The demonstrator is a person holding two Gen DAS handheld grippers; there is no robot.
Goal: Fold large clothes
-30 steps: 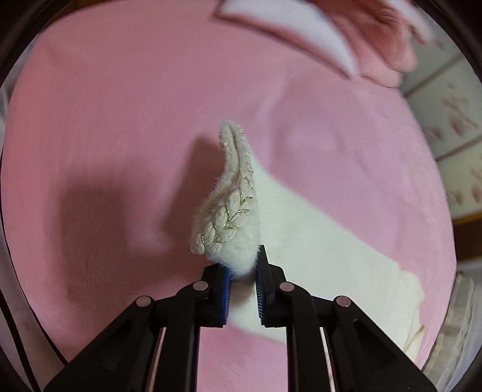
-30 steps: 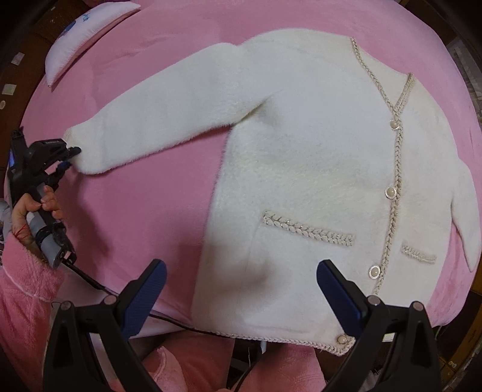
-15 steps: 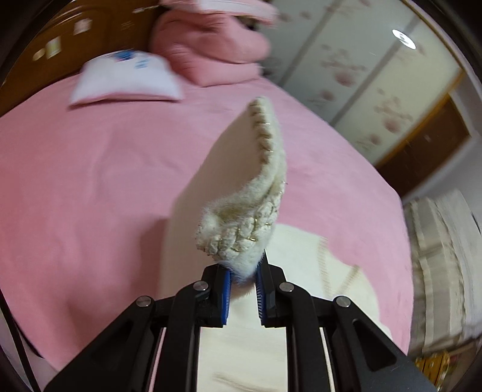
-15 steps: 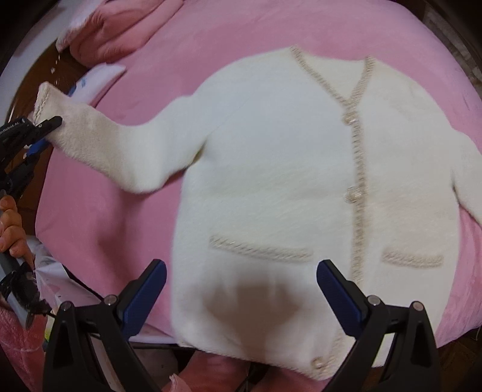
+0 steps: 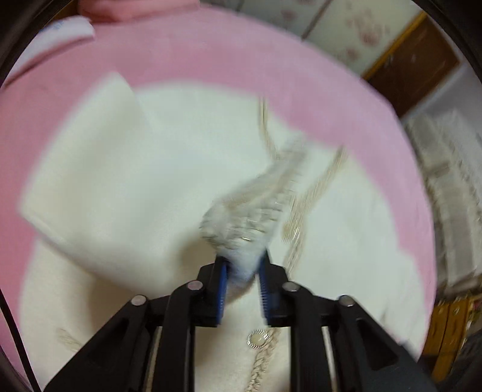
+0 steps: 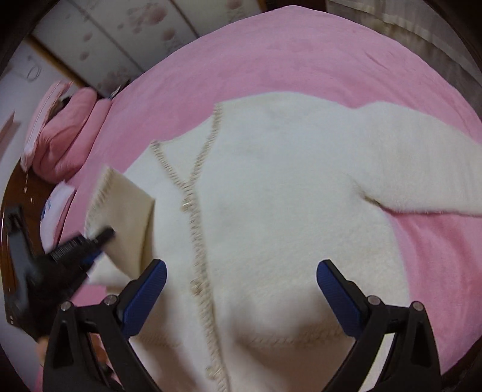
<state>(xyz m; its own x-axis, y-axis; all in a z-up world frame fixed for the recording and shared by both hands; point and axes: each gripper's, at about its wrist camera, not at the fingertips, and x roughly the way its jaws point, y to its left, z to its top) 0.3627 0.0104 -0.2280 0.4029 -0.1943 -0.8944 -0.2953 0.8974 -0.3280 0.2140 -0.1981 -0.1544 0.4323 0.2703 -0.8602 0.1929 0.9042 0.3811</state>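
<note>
A cream fluffy cardigan (image 6: 286,196) with braided trim and buttons lies front up on a pink bed (image 6: 286,60). My left gripper (image 5: 242,265) is shut on the braided cuff (image 5: 256,208) of one sleeve and holds it above the cardigan's front (image 5: 120,196). In the right wrist view the left gripper (image 6: 93,238) shows at the left with that sleeve (image 6: 123,208) folded over the body. My right gripper (image 6: 241,280) is open and empty above the cardigan's lower front. The other sleeve (image 6: 421,169) lies spread to the right.
Pink pillows (image 6: 63,138) and a white pillow (image 5: 69,30) lie at the head of the bed. Wardrobe doors (image 5: 346,27) and wooden furniture (image 5: 421,66) stand beyond the bed. A curtain (image 5: 446,196) hangs at the right.
My left gripper has carried the sleeve cuff from out at the bed's side inward over the cardigan's front. The right gripper has stayed open while its view swung over the garment.
</note>
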